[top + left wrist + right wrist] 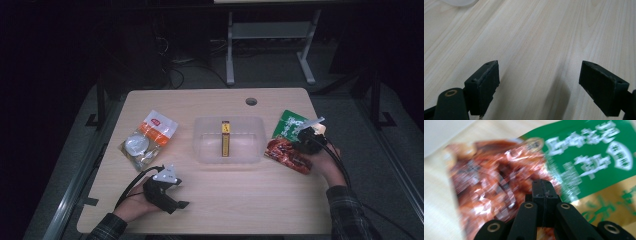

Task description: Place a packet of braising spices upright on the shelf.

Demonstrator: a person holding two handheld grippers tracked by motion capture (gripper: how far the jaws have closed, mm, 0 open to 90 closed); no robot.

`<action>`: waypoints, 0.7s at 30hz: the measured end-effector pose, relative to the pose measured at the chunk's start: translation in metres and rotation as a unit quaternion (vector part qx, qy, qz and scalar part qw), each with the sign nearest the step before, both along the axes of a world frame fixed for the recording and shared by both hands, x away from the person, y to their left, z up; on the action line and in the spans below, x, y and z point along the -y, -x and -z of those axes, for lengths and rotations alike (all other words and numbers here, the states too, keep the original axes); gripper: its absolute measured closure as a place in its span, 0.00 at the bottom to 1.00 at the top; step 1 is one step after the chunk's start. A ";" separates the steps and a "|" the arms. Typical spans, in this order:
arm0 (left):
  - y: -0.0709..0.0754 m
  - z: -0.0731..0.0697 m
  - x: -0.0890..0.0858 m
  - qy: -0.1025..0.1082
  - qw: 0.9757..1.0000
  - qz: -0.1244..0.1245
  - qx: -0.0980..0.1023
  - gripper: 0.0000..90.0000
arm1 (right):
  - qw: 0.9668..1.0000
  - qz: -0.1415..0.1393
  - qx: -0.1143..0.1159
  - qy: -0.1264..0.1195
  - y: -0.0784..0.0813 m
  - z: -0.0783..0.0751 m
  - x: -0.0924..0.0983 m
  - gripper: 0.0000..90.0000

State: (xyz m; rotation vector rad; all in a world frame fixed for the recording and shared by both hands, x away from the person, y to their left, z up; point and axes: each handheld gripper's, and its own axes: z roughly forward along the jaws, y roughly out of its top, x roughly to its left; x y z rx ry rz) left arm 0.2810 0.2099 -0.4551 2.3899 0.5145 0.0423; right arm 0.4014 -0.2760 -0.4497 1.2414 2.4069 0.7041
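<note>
A red, shiny snack packet [286,154] lies at the table's right, partly over a green packet [289,123]. My right gripper [306,138] hovers just above them, held in a person's hand. In the right gripper view its jaws [544,185] stand pressed together, with the blurred red packet [486,182] and the green packet [589,162] behind them; nothing shows between the pads. My left gripper [176,200] rests near the table's front left. Its jaws [539,82] stand wide apart over bare wood.
A clear plastic tub [205,150] sits mid-table with a yellow and brown bar [225,139] inside. An orange and white bag [148,138] lies at the left. A cable hole [251,101] is near the table's far edge.
</note>
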 end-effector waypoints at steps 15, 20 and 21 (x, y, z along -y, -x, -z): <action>0.001 0.000 0.001 -0.003 1.000 0.004 -0.002 0.18 | 0.995 -0.010 -0.018 0.096 -0.062 -0.009 -0.002 1.00; 0.001 0.001 0.001 -0.003 1.000 0.005 -0.003 0.18 | 0.995 -0.011 -0.028 0.095 -0.065 -0.002 0.001 1.00; 0.001 0.001 0.001 -0.004 1.000 0.005 -0.004 0.18 | 0.995 -0.017 -0.035 0.097 -0.064 -0.001 0.001 1.00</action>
